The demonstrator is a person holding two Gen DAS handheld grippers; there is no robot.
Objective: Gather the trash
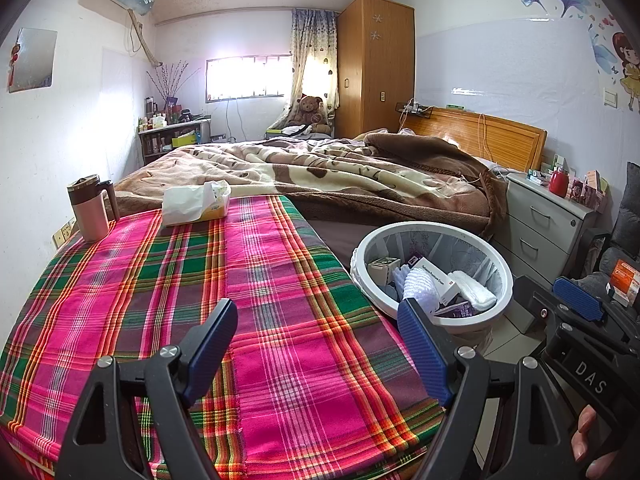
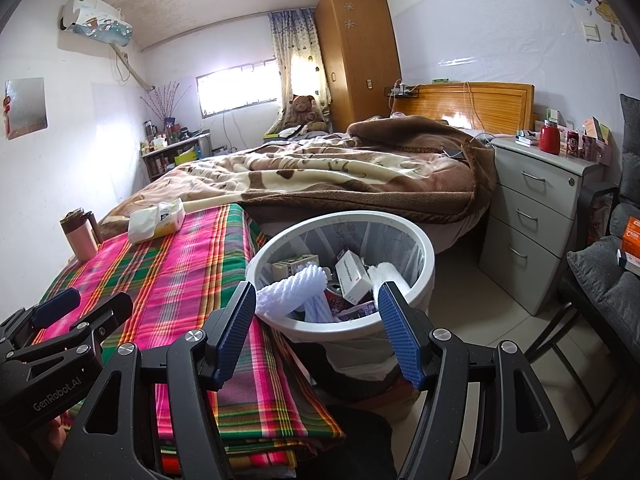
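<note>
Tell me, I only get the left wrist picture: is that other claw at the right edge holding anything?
Observer: No. The right gripper is open and empty, pointing at the bin.
Operator: What's in the bin besides boxes?
Observer: A drink can lies next to the white netting.
Operator: Is the bin on the table?
Observer: No. It stands beside it, its side reaching down past the folded edge of the tablecloth.
</note>
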